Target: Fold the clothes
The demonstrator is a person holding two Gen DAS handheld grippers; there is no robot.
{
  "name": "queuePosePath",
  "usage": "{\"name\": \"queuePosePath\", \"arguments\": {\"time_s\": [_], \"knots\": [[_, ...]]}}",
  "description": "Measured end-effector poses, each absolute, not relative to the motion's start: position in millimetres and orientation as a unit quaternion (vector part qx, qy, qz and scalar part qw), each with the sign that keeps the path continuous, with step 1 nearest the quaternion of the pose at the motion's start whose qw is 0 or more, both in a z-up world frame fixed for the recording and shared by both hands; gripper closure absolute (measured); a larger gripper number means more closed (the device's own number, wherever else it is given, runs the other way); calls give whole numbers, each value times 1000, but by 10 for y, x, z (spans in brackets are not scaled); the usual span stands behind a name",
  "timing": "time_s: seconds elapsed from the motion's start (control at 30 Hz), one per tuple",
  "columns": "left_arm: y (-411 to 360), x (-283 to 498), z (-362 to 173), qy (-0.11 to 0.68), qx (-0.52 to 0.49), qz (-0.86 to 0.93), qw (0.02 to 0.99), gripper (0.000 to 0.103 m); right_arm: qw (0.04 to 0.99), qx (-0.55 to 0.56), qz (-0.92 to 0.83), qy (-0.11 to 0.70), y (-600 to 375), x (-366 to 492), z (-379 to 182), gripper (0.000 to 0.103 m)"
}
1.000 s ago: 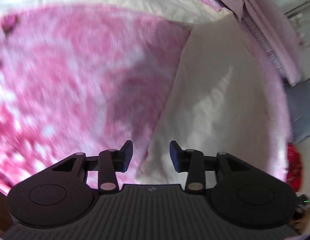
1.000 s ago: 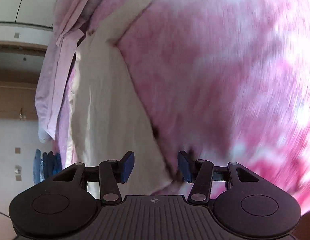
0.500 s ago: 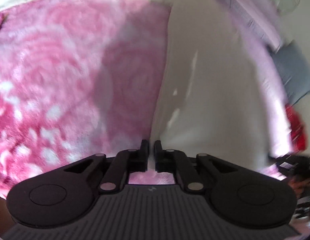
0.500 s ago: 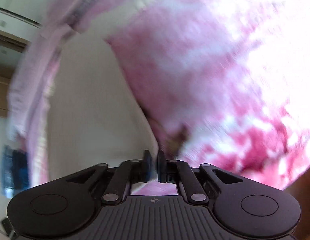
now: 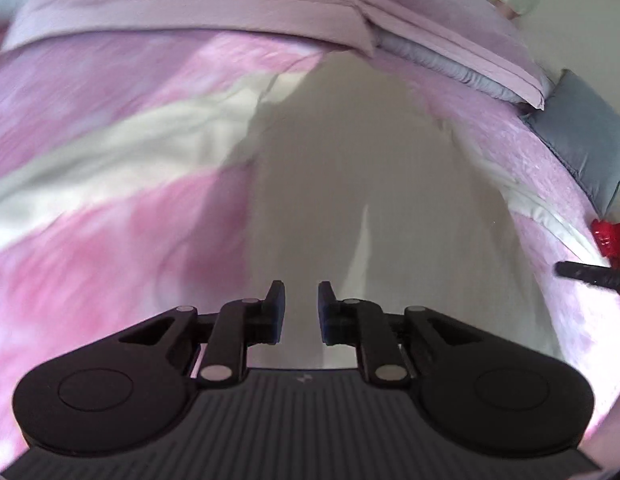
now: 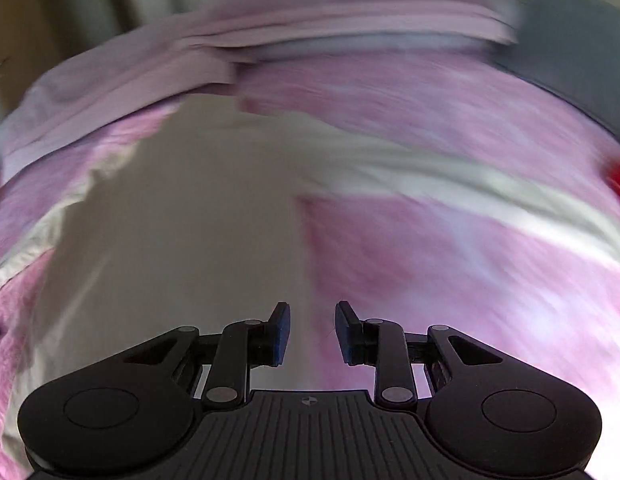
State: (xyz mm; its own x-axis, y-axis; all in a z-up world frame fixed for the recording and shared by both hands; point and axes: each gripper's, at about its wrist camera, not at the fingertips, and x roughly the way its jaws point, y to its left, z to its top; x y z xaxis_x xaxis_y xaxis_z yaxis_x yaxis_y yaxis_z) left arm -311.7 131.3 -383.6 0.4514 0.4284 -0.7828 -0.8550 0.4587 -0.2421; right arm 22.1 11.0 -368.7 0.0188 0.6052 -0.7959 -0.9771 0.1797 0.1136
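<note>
- Left wrist view: the left gripper hangs over the cream cloth, its jaws opening with nothing between them; the blue pads are clear of the fabric.
- The cloth lies flat on the pink quilt; its left edge runs up from just beside the left pad, and its right edge meets pink quilt again.
- Beyond the cloth's far end lie lilac pillows, with a grey cushion and a red thing to its right.
- Right wrist view, blurred: the right gripper is also opening and empty, above the cloth's right edge, open quilt to the right of it.
</note>
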Motion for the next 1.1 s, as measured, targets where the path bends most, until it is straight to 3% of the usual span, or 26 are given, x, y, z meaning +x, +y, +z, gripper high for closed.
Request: {"name": "queuePosePath", "arguments": {"time_s": [0.17, 0.33, 0.5, 0.77, 0.87, 0.93, 1.1], "knots": [[1294, -2846, -4194, 381, -278, 401, 785, 90, 638, -312, 606, 359, 136, -21, -4152, 74], [456, -3468, -4136, 382, -277, 400, 786, 90, 636, -328, 605, 348, -924, -32, -4203, 74], [-257, -3857, -4010, 415, -313, 396, 757, 92, 652, -326, 530, 433, -1657, -48, -4086, 74], [-31, -3673, -3691, 361, -334, 405, 771, 92, 704, -271, 529, 389, -1275, -332, -3739, 74], [110, -3529, -3865, 384, -358, 393, 755, 91, 687, -274, 528, 418, -1146, -439, -3951, 74], [75, -3542, -4052, 439, -385, 386, 714, 92, 681, -296, 514, 429, -1253, -540, -4048, 74], [-91, -3685, -3672, 452, -424, 395, 678, 92, 633, -344, 456, 522, -1539, -602, -3981, 74]]}}
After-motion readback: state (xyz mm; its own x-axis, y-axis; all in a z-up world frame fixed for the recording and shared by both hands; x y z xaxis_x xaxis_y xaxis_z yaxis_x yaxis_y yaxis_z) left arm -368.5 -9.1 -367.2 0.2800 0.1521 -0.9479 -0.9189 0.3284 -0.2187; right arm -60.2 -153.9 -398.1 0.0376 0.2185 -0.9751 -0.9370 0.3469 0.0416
